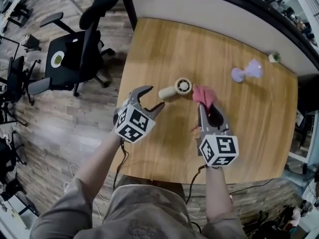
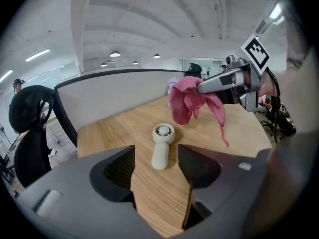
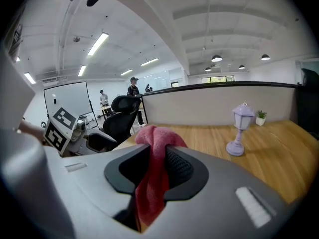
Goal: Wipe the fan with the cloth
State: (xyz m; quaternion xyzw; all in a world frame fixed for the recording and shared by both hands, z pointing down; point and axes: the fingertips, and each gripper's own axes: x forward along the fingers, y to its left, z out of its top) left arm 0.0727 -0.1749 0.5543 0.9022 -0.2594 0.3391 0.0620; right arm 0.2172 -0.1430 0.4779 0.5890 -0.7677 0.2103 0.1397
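A small cream hand fan (image 1: 175, 89) lies flat on the wooden table (image 1: 249, 128), its round head toward the right. In the left gripper view the fan (image 2: 161, 146) lies just ahead of the jaws. My left gripper (image 1: 152, 99) stands open beside the fan's handle, nothing between its fingers. My right gripper (image 1: 203, 105) is shut on a pink cloth (image 1: 204, 95), held above the table just right of the fan's head. The cloth (image 3: 153, 173) hangs bunched between the right jaws. The cloth (image 2: 192, 102) also dangles in the left gripper view.
A lilac lamp-shaped ornament (image 1: 246, 72) and a tiny potted plant (image 1: 274, 57) stand at the table's far right. A partition wall (image 1: 209, 6) runs behind the table. A black office chair (image 1: 79, 49) stands on the floor to the left.
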